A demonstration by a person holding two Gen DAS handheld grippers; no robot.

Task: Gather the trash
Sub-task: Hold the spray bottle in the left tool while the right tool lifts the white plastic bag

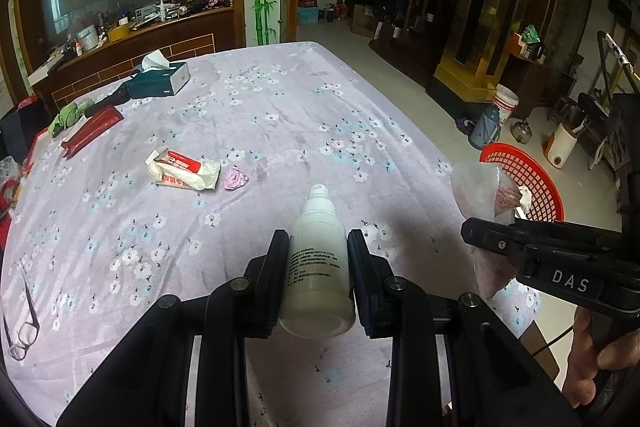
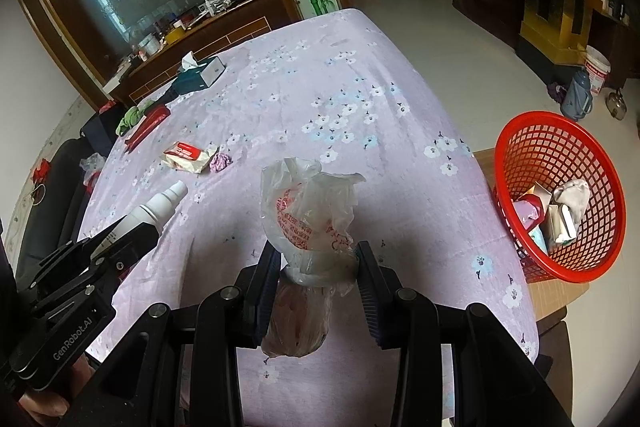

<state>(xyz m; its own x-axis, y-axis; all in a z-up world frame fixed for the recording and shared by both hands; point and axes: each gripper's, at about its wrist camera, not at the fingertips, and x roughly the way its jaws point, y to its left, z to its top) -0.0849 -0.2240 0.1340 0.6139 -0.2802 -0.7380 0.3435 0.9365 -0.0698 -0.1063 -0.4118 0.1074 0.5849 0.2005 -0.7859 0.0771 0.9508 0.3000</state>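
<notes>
My left gripper is shut on a white plastic bottle, held above the near part of the flowered tablecloth. The same bottle shows at the left of the right wrist view. My right gripper is shut on a crumpled clear plastic bag with red print, hanging over the table's near edge. That bag shows right of the bottle in the left wrist view. A red mesh basket holding several scraps stands off the table's right side. A torn wrapper and a pink crumpled scrap lie mid-table.
A tissue box, a red packet, a green cloth and glasses lie along the table's far and left parts. On the floor to the right stand a thermos and a white bucket.
</notes>
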